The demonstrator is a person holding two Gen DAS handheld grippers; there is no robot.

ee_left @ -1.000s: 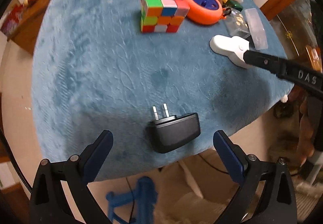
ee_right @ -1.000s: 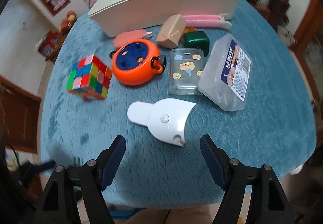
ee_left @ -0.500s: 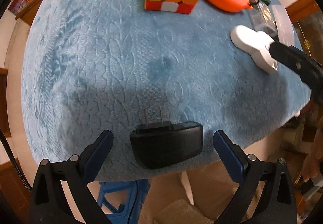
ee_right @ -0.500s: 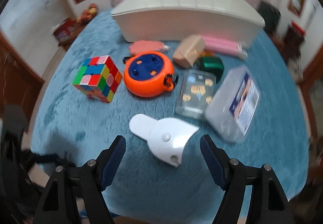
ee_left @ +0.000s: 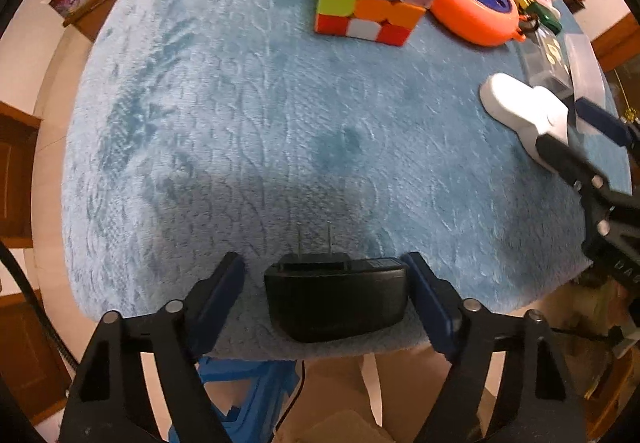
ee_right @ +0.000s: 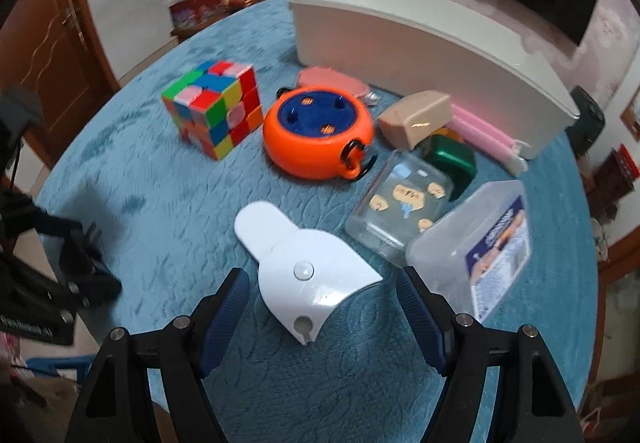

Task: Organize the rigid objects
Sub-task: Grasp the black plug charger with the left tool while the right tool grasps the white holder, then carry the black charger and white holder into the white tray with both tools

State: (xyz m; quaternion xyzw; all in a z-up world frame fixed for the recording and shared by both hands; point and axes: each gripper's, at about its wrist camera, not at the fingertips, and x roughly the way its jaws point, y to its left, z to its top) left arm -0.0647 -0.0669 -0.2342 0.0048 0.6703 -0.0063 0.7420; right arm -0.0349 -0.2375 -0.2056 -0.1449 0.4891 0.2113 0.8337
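Note:
A black plug adapter [ee_left: 336,297] lies at the near edge of the blue cloth-covered table [ee_left: 224,115], prongs pointing away. My left gripper [ee_left: 325,295] is open and straddles it, the right finger close to its side and a gap on the left. My right gripper [ee_right: 323,317] is open around the wide end of a white fan-shaped object [ee_right: 306,269], which also shows in the left wrist view [ee_left: 524,111]. A colour cube [ee_right: 214,107], an orange round reel [ee_right: 318,131] and a long white bin [ee_right: 424,43] stand further back.
Right of the white object lie a clear case with stickers [ee_right: 400,211] and a frosted plastic box [ee_right: 476,255]. A tan block [ee_right: 414,117], a green box [ee_right: 454,159] and pink sticks [ee_right: 484,133] sit before the bin. The table edge is just under the adapter.
My left gripper has moved forward and down around the adapter, and its fingers have narrowed. My right gripper has moved in around the white object.

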